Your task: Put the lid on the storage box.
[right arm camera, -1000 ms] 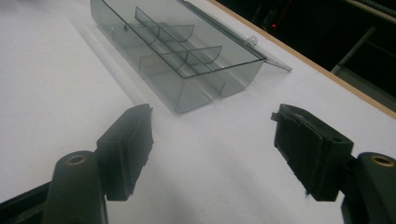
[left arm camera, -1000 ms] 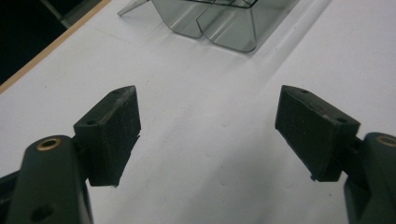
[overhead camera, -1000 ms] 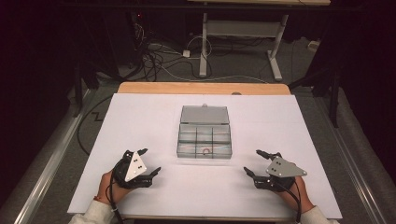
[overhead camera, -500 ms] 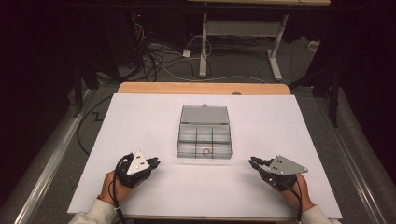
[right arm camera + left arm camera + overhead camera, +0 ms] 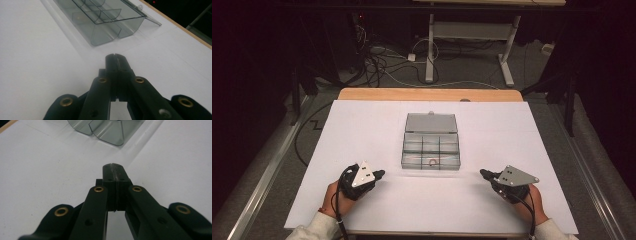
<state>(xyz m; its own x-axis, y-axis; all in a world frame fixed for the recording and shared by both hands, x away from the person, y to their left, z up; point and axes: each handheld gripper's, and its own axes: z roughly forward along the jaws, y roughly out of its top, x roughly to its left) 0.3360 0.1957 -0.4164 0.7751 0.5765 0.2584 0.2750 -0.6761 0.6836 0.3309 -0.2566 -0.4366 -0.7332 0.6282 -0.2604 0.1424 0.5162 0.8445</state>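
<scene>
- Since a second ago, both grippers' jaws have just been closing, nothing between them.
- Left gripper [image 5: 379, 174] and right gripper [image 5: 484, 174]: jaws pressed together, empty.
- Clear compartment box [image 5: 431, 146] sits open mid-tabletop [image 5: 362, 125], between them and farther from the person.

both tools, left tool [image 5: 381, 173] and right tool [image 5: 483, 173], just clamped closed, empty.

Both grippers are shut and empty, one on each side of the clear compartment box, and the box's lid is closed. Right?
Not quite: the lid is open, folded back behind the compartment box, as the high view shows. The rest holds: the left gripper and the right gripper are shut, empty, flanking it.
</scene>
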